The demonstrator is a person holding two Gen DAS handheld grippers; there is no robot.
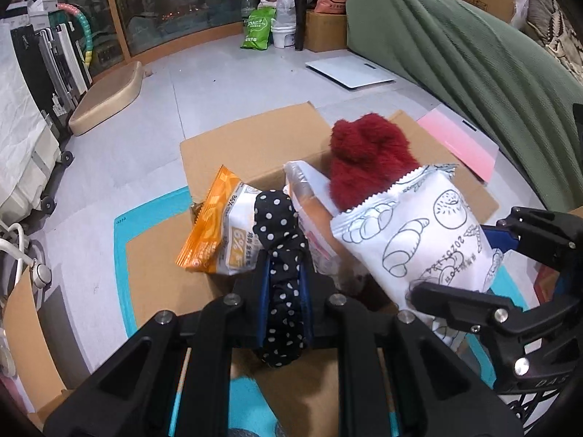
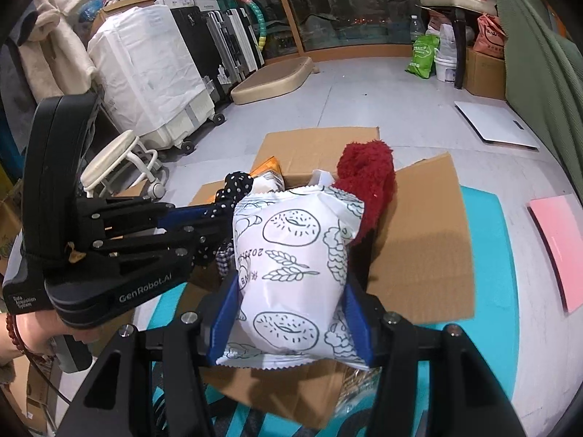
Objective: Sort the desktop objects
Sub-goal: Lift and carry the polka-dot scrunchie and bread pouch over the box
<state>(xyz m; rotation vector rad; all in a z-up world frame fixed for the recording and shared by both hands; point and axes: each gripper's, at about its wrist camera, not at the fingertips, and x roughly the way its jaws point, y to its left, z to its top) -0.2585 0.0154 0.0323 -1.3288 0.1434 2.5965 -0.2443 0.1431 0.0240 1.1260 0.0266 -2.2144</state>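
Both tongs carry loads over the open cardboard box [image 2: 419,247]. The left tongs [image 1: 286,273] pinch a black polka-dot scrunchie [image 1: 280,225]; the right tongs [image 2: 289,313] clamp a white bread packet [image 2: 291,255], with a red fuzzy item [image 2: 368,182] at one o'clock. Next, I judge, each load needs lowering inside and releasing.

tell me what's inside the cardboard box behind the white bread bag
Sticking up out of the cardboard box are a red fuzzy cloth, an orange snack packet and a clear-wrapped packet. The white bread bag and polka-dot cloth hide the box's bottom.
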